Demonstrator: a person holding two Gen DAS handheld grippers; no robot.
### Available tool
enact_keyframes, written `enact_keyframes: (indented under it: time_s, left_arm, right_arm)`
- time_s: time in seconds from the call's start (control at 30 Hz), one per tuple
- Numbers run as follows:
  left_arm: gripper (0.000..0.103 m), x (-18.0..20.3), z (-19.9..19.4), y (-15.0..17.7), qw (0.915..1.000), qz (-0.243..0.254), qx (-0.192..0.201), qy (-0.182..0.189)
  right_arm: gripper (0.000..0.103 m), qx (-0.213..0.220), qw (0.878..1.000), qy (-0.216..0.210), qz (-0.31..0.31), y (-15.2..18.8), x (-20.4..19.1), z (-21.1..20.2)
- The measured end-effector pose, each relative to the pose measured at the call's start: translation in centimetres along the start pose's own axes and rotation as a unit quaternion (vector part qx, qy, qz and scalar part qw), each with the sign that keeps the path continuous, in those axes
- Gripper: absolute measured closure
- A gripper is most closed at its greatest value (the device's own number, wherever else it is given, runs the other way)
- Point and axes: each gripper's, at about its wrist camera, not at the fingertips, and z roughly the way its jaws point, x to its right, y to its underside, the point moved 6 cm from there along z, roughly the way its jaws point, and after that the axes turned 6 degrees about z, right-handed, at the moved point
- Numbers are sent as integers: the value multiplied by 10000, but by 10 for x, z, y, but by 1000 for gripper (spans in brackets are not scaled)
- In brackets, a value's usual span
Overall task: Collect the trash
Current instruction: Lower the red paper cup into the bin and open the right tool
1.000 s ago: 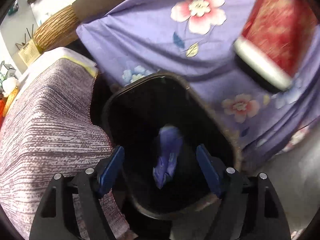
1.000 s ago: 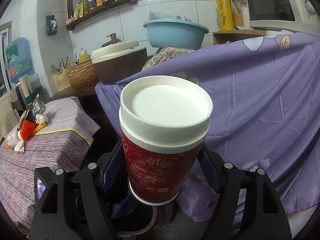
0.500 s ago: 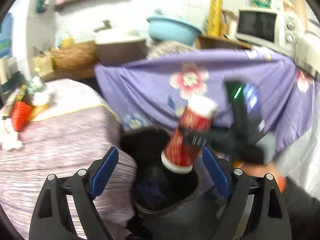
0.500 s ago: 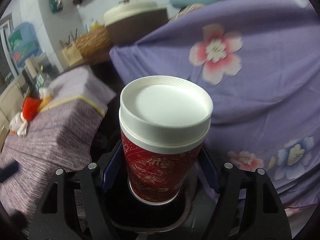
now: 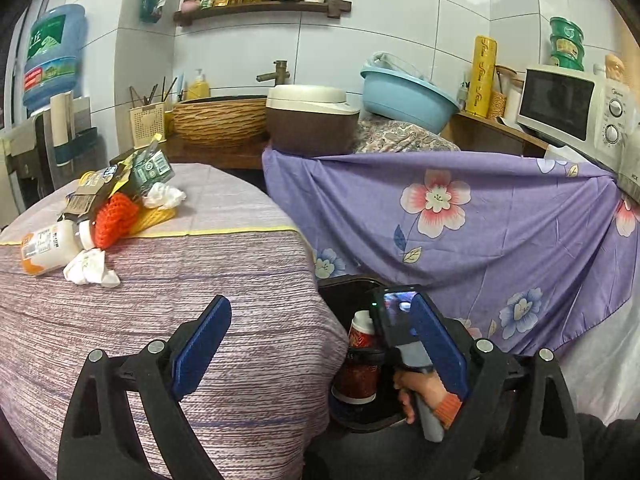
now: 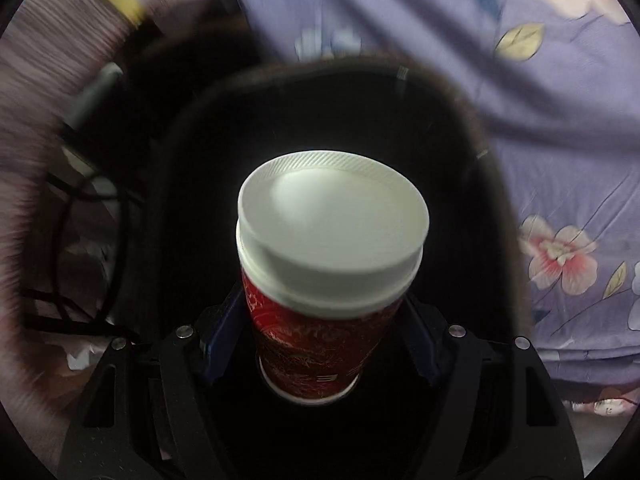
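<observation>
Pinching the red cup [image 6: 320, 344], the right gripper [image 6: 320, 344] is hanging over the black bin [image 6: 472, 128]; the left gripper [image 5: 320, 356] jaws have just been opening, nothing between them.

My black plastic left gripper [image 5: 320, 346] carries blue rubber pads [image 5: 202, 346] and silver screws; my right hand [image 5: 418, 390] wears an orange knitted cuff [image 5: 448, 410] under a dark sleeve [image 5: 608, 446].

The cup [image 6: 320, 344] looks like glossy red printed paper with a matt white ribbed plastic lid [image 6: 332, 224]. Bin [image 6: 192, 128] is smooth dark plastic, kinda shiny at the rim. Table cloth [image 5: 160, 300] on the left is a coarse striped weave, the purple sheet [image 5: 500, 240] is thin smooth cotton-looking fabric. Far back, a woven wicker basket [image 5: 218, 120], glossy wall tiles [image 5: 400, 12] and a wooden shelf [image 5: 260, 10].
</observation>
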Motion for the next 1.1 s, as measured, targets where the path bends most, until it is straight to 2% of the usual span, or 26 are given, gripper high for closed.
enact_keyframes:
  time_s: [0.23, 0.43, 0.53, 0.73, 0.9, 0.97, 1.1]
  left_arm:
    - [13, -9, -6, 6, 10000, -41, 1, -3]
    - [11, -18, -6, 10, 9998, -171, -40, -6]
    - [10, -25, -6, 13, 9996, -255, -98, -41]
    - [9, -47, -12, 24, 9987, -385, -234, -218]
    - [7, -76, -28, 36, 9973, -465, -304, -486]
    - [7, -89, -37, 41, 9965, -413, -329, -641]
    - [6, -119, -55, 51, 9947, -390, -353, -879]
  right_arm:
    - [31, -697, 9972, 70, 265, -6, -2, 37]
    - [31, -564, 9974, 76, 436, -8, 1, 17]
    - [31, -234, 9991, -84, 340, -10, -3, -11]
    - [31, 835, 9964, -158, 81, 1, -2, -96]
    - [30, 1898, 9810, -378, -103, 12, 0, -175]
    - [29, 2249, 9724, -545, -282, 18, -13, -205]
    - [25, 2540, 9609, -938, -583, 32, -36, -239]
